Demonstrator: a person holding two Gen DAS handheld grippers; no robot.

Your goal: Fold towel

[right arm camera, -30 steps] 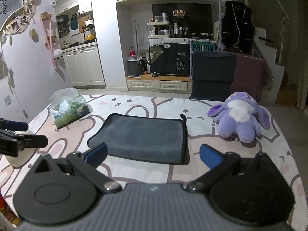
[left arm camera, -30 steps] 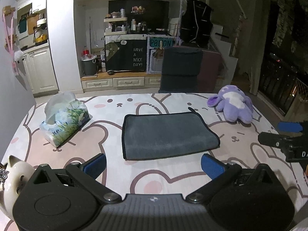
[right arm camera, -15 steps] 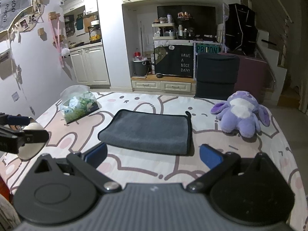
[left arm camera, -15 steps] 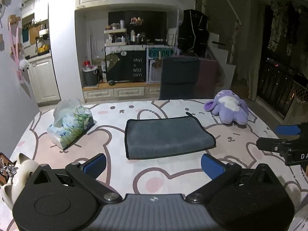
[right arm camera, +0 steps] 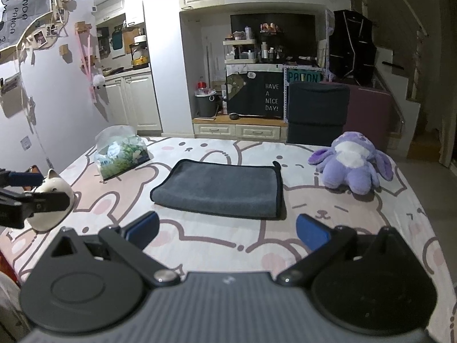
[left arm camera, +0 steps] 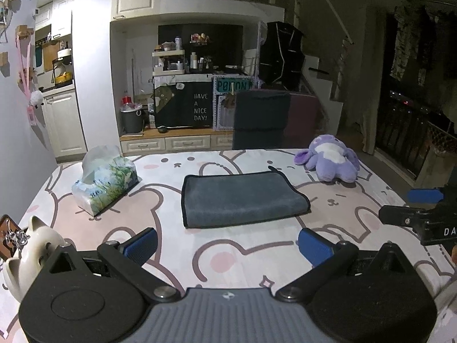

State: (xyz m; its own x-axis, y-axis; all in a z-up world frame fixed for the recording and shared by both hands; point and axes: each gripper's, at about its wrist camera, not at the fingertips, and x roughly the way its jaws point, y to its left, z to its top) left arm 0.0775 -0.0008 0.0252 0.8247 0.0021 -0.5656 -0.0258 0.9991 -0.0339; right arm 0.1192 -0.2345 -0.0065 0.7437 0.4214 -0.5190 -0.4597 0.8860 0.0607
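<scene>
A dark grey towel (left arm camera: 242, 198) with black trim lies folded flat on the bunny-print table cover (left arm camera: 237, 251); it also shows in the right wrist view (right arm camera: 221, 188). My left gripper (left arm camera: 227, 247) is open and empty, held back from the towel's near edge. My right gripper (right arm camera: 227, 233) is open and empty, also short of the towel. The right gripper shows at the right edge of the left wrist view (left arm camera: 422, 211), and the left gripper at the left edge of the right wrist view (right arm camera: 25, 191).
A tissue pack (left arm camera: 104, 180) lies left of the towel. A purple plush toy (left arm camera: 331, 160) sits at the far right. A white cat figurine (left arm camera: 25, 254) stands at the near left. A dark chair (left arm camera: 260, 120) stands behind the table.
Both grippers have pulled back and risen a little, so the towel looks smaller and farther. The towel has not moved. Both stay open.
</scene>
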